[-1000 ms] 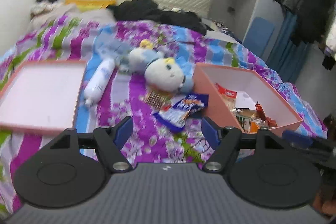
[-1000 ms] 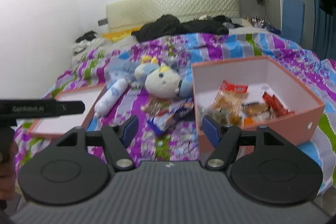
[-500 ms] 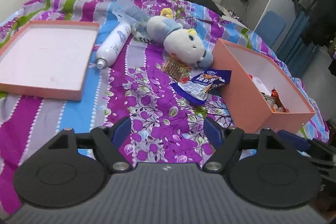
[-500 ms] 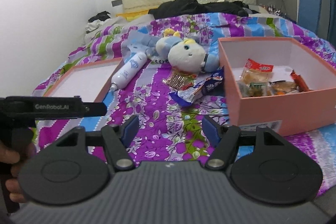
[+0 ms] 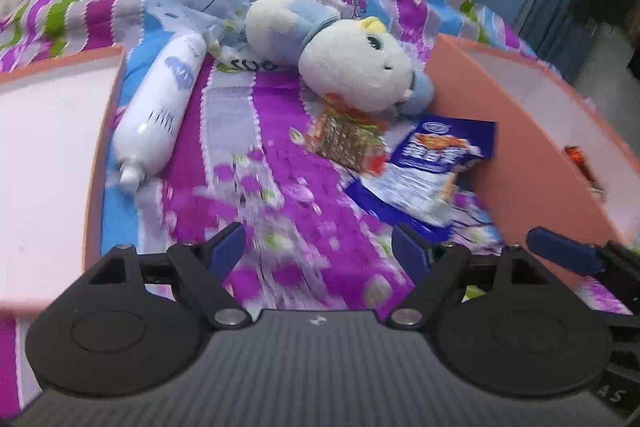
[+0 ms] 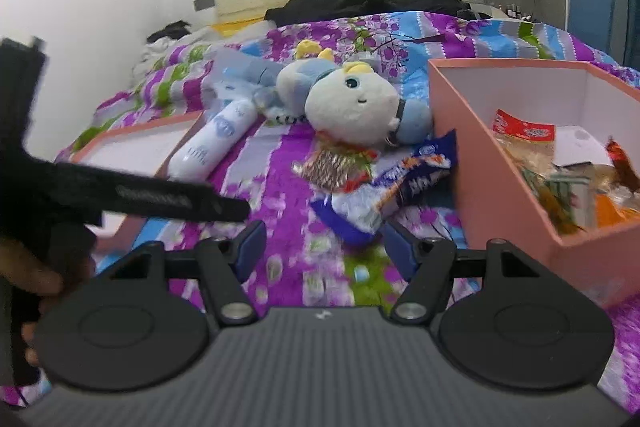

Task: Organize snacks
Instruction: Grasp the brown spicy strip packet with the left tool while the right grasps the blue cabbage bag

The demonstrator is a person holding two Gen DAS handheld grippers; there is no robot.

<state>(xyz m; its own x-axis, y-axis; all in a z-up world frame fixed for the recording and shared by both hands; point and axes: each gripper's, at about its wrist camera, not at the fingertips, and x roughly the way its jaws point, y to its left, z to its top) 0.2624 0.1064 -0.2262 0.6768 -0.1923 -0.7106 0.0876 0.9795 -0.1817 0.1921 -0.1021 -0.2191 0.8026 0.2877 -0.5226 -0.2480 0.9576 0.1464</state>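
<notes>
Snack packet just ahead of gaping right tongs, untouched

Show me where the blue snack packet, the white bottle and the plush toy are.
blue snack packet (image 5: 430,167): left wrist view, middle of its printed front.
white bottle (image 5: 160,111): left wrist view, mid-body.
plush toy (image 6: 352,103): right wrist view, its face.

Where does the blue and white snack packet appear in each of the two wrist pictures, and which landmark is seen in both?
Left wrist view: the blue and white snack packet lies right of centre on the bedspread, against the pink box.
Right wrist view: the packet lies at the centre, just beyond the open right gripper.
Shared landmark: the plush toy, lying just behind the packet.
</notes>
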